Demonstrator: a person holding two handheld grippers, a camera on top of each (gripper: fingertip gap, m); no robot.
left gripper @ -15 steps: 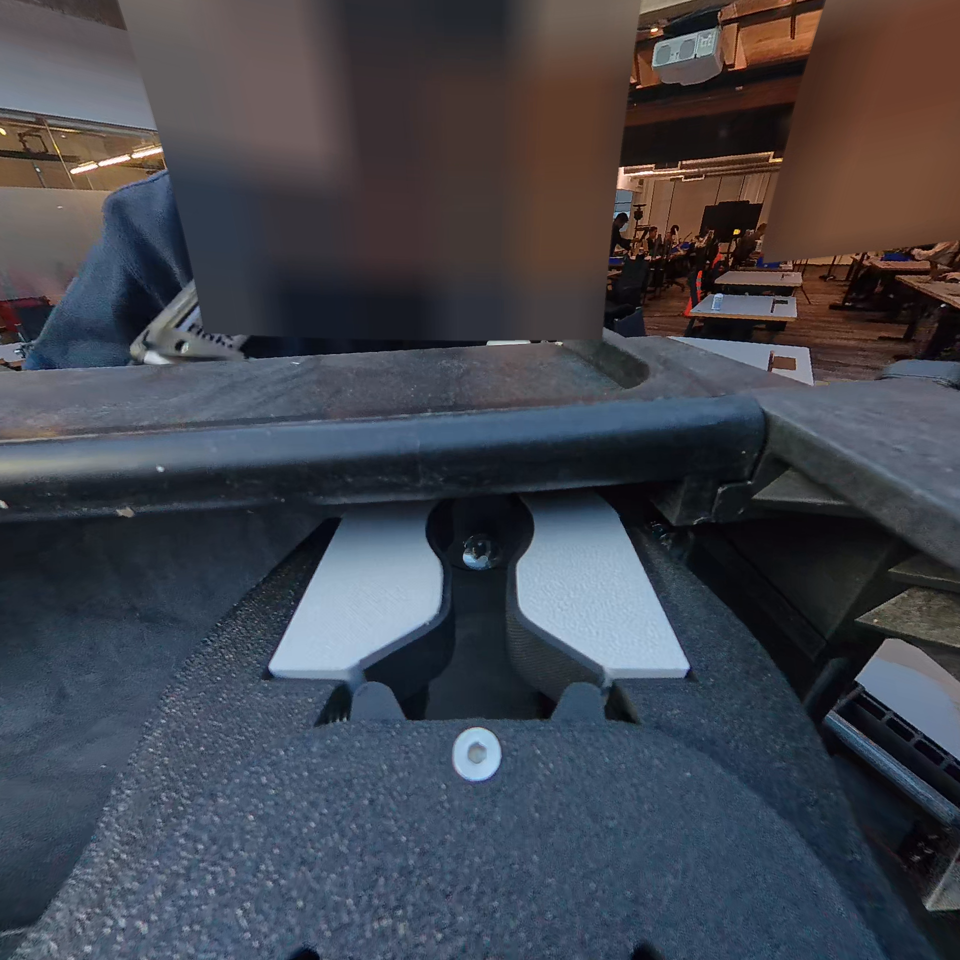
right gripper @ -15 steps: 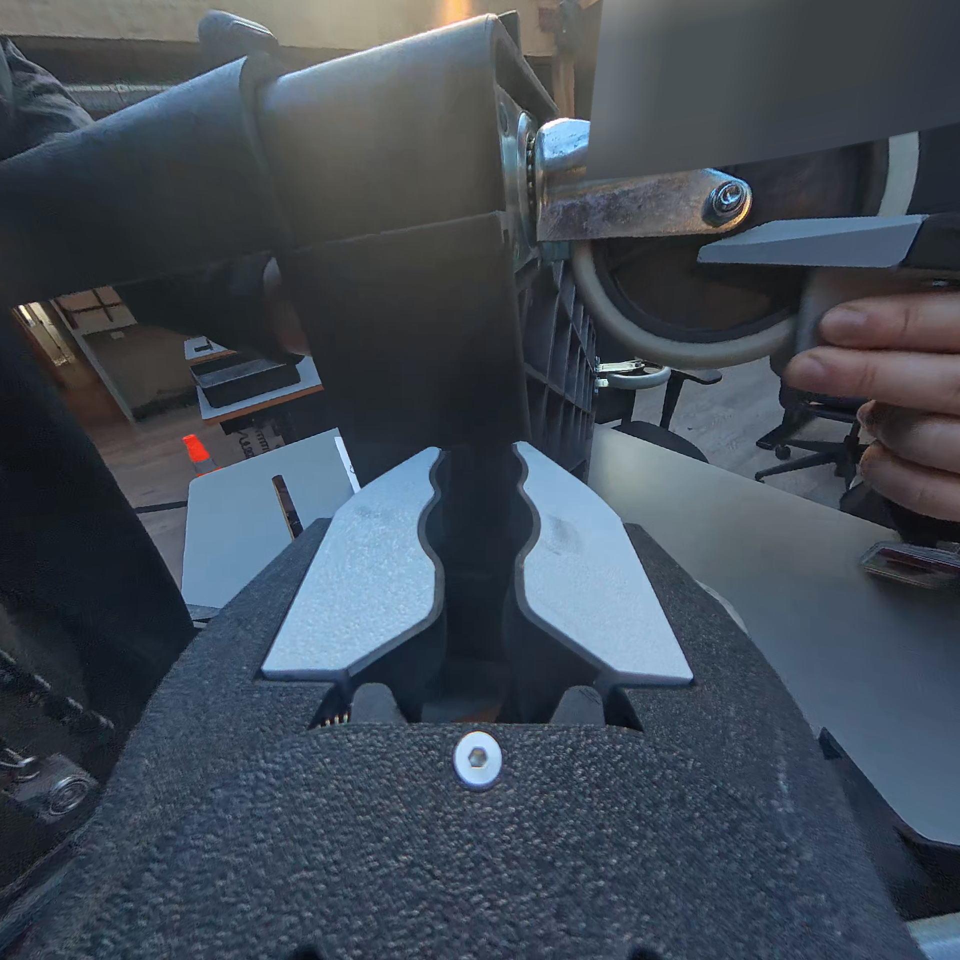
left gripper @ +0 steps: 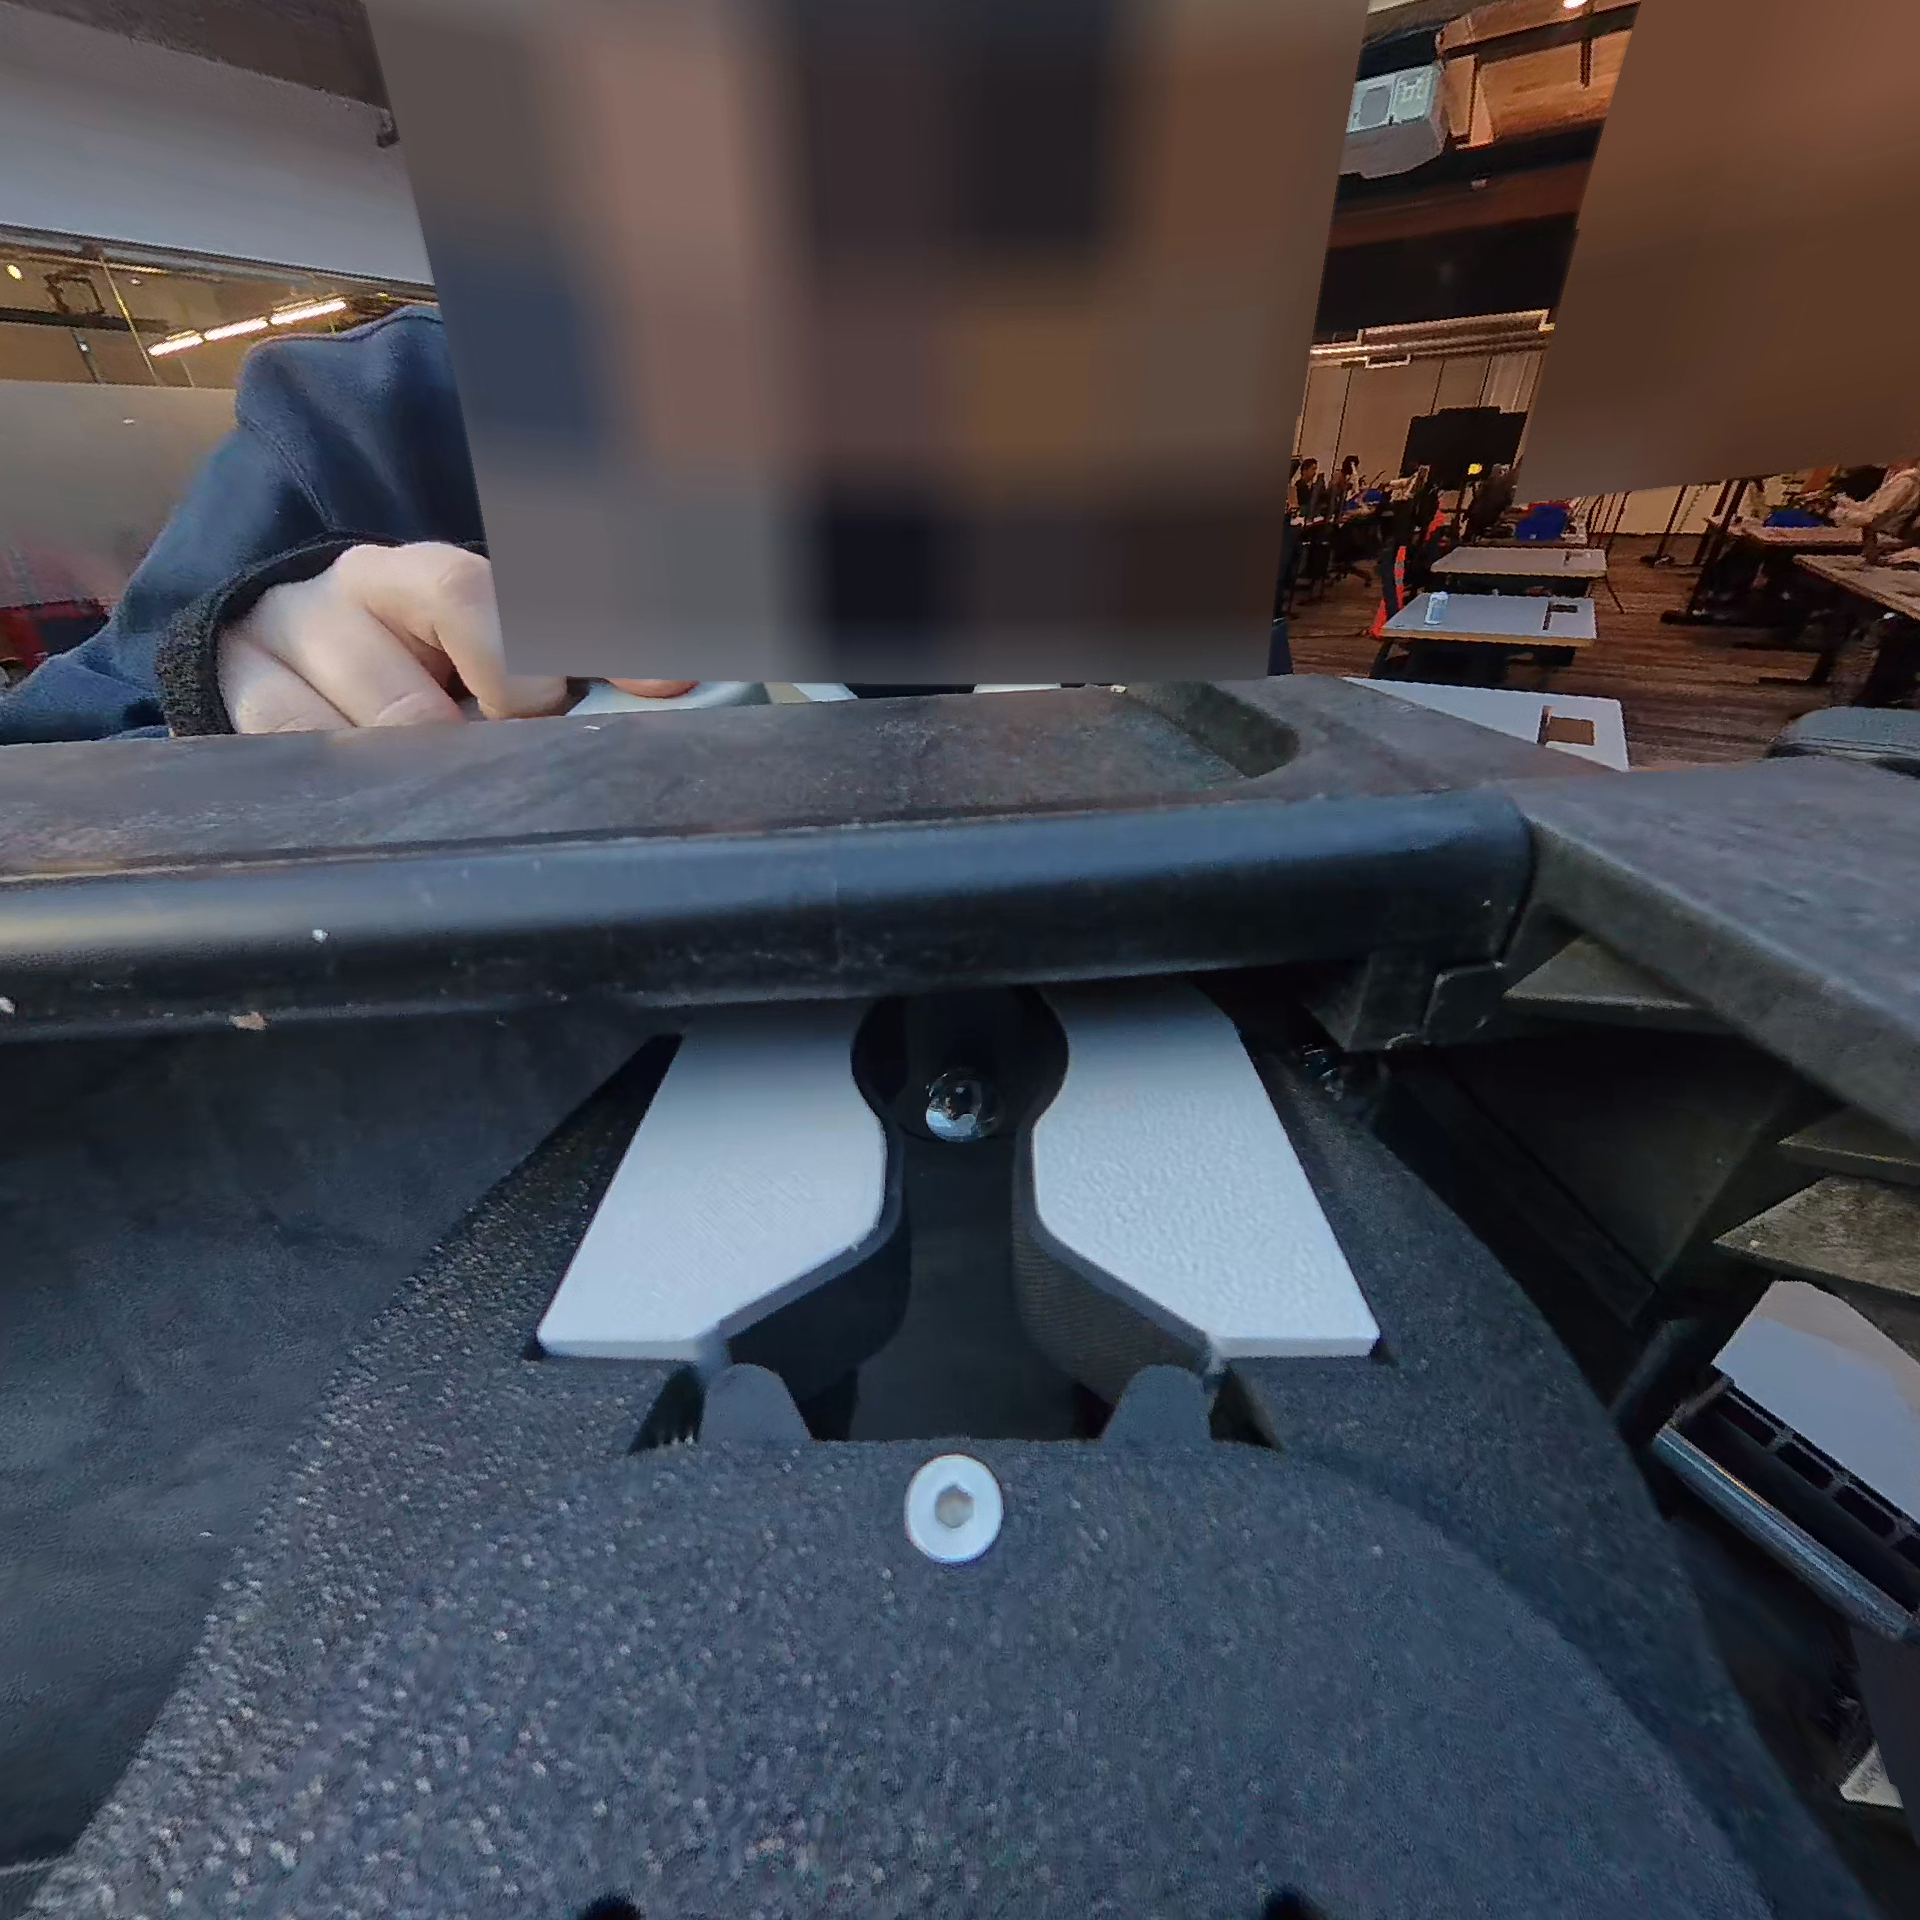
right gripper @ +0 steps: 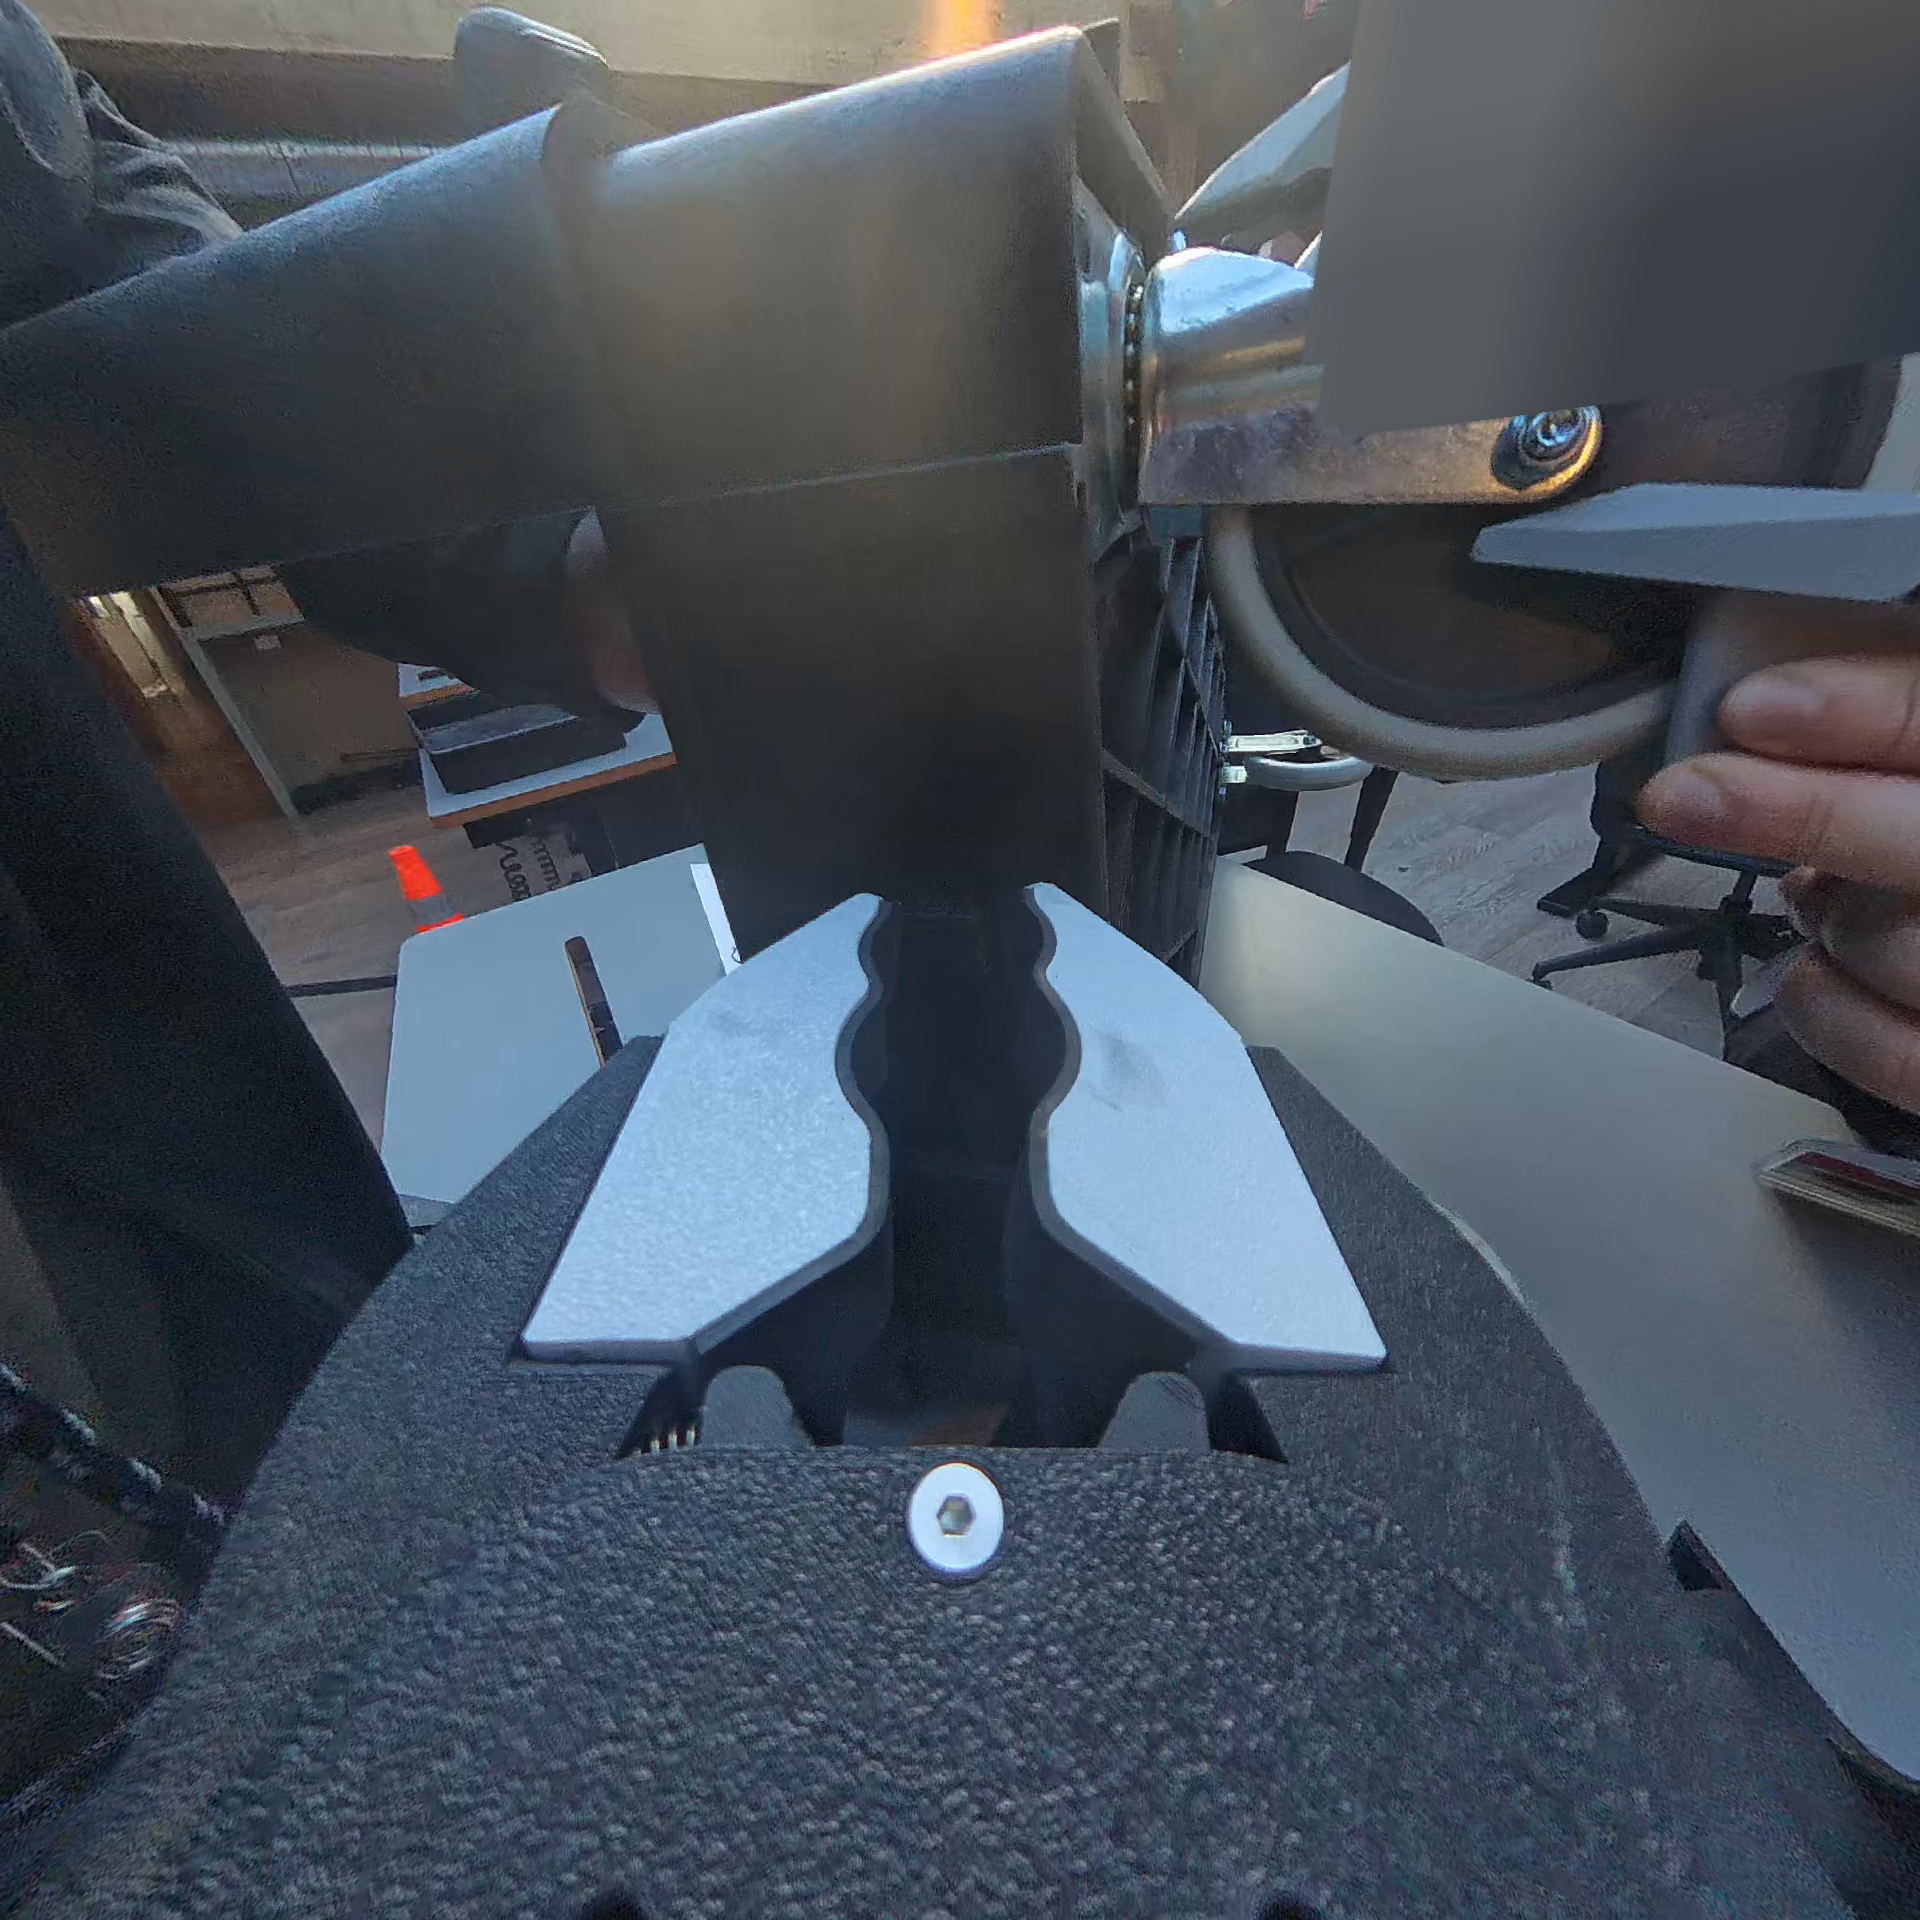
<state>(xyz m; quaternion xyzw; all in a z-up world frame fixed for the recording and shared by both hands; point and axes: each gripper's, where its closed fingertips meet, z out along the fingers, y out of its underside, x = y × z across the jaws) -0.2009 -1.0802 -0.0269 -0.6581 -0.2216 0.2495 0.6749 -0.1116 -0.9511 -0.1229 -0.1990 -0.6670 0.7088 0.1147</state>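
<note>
In the left wrist view my left gripper (left gripper: 958,1013) reaches under the rounded black rim (left gripper: 727,904) of a large black plastic body. Its grey fingers (left gripper: 748,1174) stand close together around a dark part with a shiny screw (left gripper: 958,1103); the fingertips are hidden under the rim. In the right wrist view my right gripper (right gripper: 956,914) is shut on the lower end of a broad black plastic post (right gripper: 862,675) of the same kind of body. A caster wheel (right gripper: 1455,644) in a metal fork (right gripper: 1330,468) sticks out to the right of the post.
A person's hand (left gripper: 353,644) in a dark sleeve rests behind the rim. Another hand (right gripper: 1818,790) holds a grey wedge-shaped piece (right gripper: 1704,540) at the caster. A grey table (right gripper: 1558,1195) lies below with a small flat object (right gripper: 1849,1184). An orange cone (right gripper: 416,883) and office chairs (right gripper: 1683,904) stand beyond. Tip to tip, the grippers are about 20 cm apart.
A hand in a dark sleeve has come into sight behind the rim in the left view. In the right view the caster and the hand sit slightly lower. Both grippers keep their grip.
</note>
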